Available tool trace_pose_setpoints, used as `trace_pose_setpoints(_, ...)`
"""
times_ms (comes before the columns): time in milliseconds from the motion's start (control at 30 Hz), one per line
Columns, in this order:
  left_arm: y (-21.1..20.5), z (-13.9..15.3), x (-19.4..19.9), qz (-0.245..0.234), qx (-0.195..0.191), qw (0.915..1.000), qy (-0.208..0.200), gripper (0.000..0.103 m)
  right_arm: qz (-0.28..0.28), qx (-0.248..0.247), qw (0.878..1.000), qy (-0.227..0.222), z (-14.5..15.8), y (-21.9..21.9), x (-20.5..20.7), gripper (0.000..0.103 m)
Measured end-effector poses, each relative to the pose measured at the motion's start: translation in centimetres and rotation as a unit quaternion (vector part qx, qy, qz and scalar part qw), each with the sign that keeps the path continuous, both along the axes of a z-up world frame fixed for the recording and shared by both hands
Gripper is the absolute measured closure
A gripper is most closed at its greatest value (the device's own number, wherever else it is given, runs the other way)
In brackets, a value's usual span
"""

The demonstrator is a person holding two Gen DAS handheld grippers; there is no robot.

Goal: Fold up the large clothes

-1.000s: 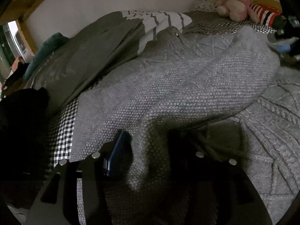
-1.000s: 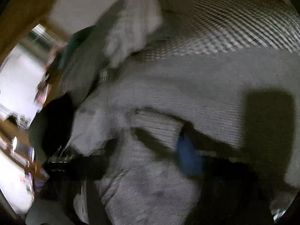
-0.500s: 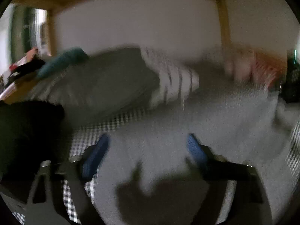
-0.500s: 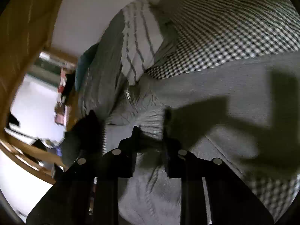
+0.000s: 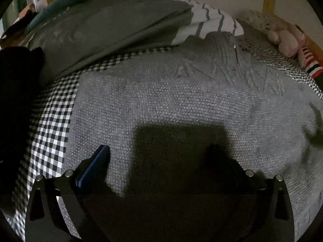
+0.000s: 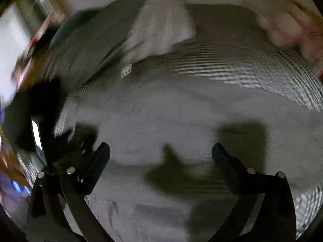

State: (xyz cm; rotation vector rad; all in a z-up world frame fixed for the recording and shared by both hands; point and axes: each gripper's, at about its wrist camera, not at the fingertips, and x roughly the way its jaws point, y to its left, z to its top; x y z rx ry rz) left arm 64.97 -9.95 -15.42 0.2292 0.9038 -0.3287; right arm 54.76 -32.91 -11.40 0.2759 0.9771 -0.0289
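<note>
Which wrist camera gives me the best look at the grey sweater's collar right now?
The left wrist view. The grey sweater lies sharp there, its ribbed collar and zip clear against the striped pillow. The right wrist view is motion-blurred: the sweater is a grey smear, and the collar cannot be made out.

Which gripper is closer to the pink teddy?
Probably the right gripper; the pink teddy looks larger there, though blurred. The left gripper sees it small at the far right. Both jaws are opening, empty.
</note>
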Motion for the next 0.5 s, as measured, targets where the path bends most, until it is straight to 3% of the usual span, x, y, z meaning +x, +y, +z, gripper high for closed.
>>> trace_pose_setpoints(100, -0.3, -0.1, 0.0, 0.000, 0.007, 1.0000, -0.005, 0.005, 0.023, -0.079, 0.994, 0.069, -4.7, 4.9, 2.7, 0.003)
trace_pose_setpoints(167, -0.5, -0.1, 0.2, 0.000, 0.005, 1.0000, -0.006, 0.005, 0.022, -0.105, 0.989, 0.102, -8.3, 5.4, 4.3, 0.002)
trace_pose_setpoints(200, -0.6, 0.0, 0.2, 0.000, 0.006, 0.9999, -0.009, 0.005, 0.012, -0.106, 0.992, 0.074, -8.6, 5.2, 3.9, 0.002)
trace_pose_setpoints(300, -0.4, -0.2, 0.2, 0.001, 0.007, 0.9999, -0.013, 0.004, 0.001, -0.080, 0.993, 0.085, -6.9, 4.7, 2.7, 0.003)
trace_pose_setpoints(367, -0.2, -0.3, 0.0, 0.001, 0.006, 0.9999, -0.015, 0.004, 0.003, -0.067, 0.996, 0.065, -6.0, 4.3, 1.5, 0.003)
trace_pose_setpoints(500, -0.5, -0.3, -0.3, 0.002, 0.012, 0.9997, -0.020, 0.004, -0.010, -0.083, 0.994, 0.077, -9.0, 3.1, 0.6, 0.002)
